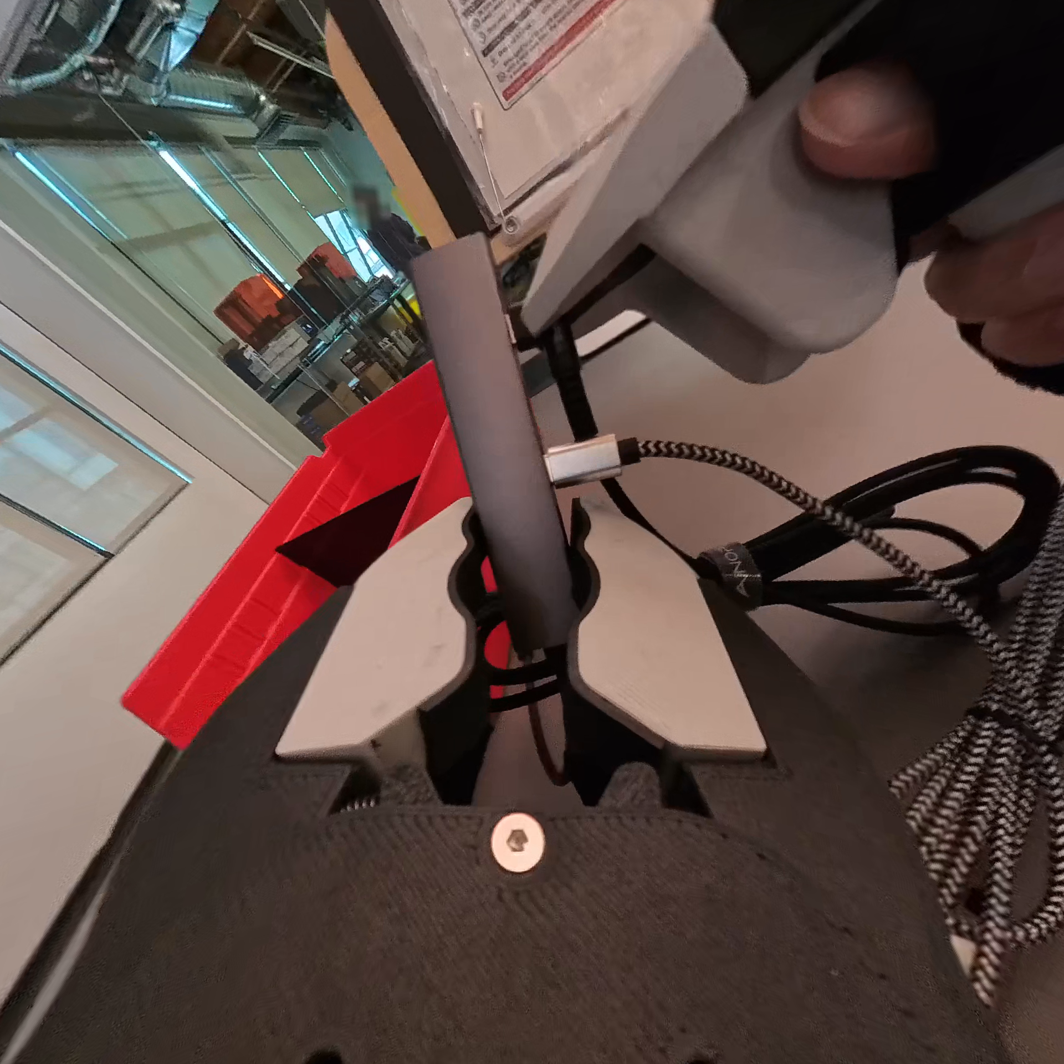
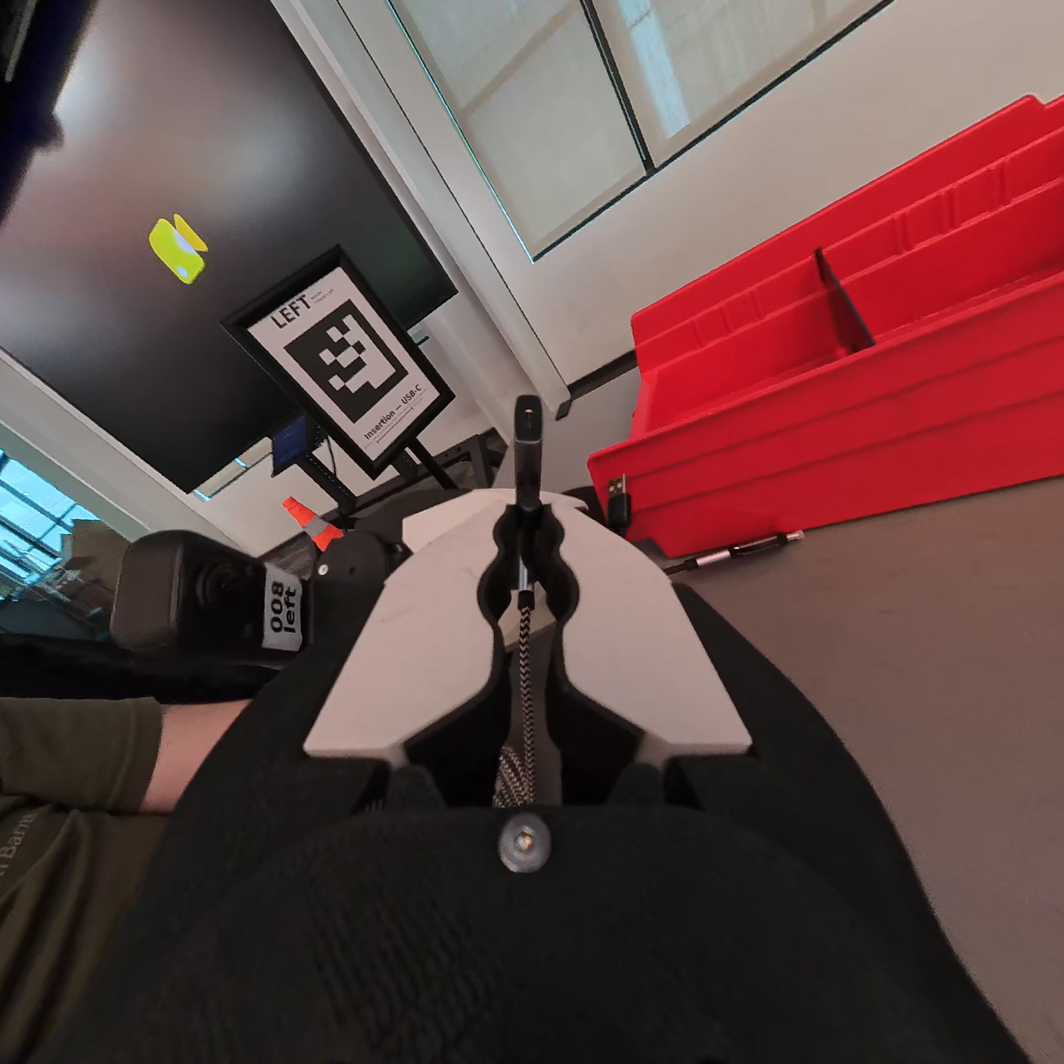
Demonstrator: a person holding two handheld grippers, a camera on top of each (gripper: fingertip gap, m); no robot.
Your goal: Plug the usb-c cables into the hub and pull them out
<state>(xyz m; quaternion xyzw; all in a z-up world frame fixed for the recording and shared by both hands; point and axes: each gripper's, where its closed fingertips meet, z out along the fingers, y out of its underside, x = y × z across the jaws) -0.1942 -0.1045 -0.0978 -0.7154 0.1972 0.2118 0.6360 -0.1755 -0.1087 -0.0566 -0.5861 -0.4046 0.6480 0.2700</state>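
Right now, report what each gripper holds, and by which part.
Left gripper: the grey hub, fingers clamped on its lower end. Right gripper: seemingly a dark plug, pinched at the tips beside the hub.

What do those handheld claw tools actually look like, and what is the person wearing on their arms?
Each gripper, left and right, has a ridged black printed body with a silver bolt at its centre and two pale grey wedge fingers with wavy black inner edges. The left one carries a black camera with a white tag. The person wears an olive green sleeve.
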